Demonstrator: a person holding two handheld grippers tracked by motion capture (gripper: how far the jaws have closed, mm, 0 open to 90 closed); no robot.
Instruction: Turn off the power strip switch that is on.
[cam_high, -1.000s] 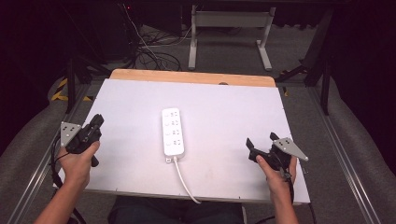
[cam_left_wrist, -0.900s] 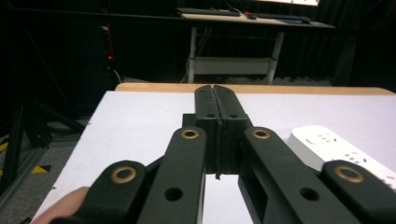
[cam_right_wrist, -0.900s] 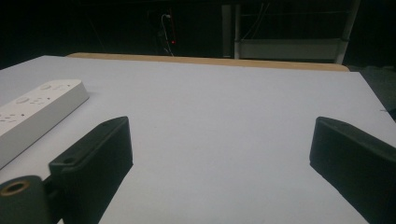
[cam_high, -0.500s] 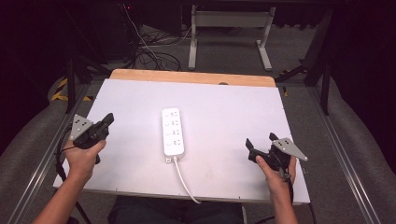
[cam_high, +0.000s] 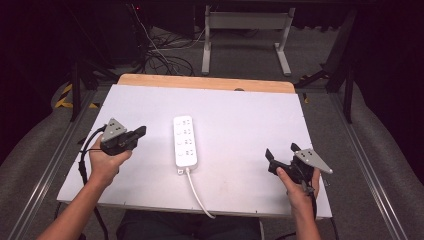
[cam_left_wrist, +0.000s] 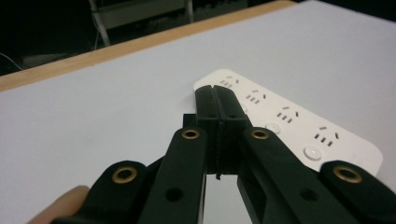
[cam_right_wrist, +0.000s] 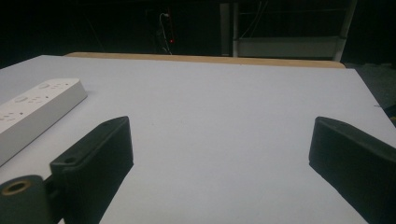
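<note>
White worktop (cam_high: 240, 110) carries a white power strip (cam_high: 184, 141) near its middle, long axis running from the person toward the far wooden edge, its cord trailing off the near edge. Just to the strip's left hovers the left gripper (cam_high: 140, 132), jaws pressed together on nothing and pointing at it. Well off to the strip's right, the right gripper (cam_high: 281, 152) holds its jaws wide apart, so the left looks nearer for any reach.
</note>
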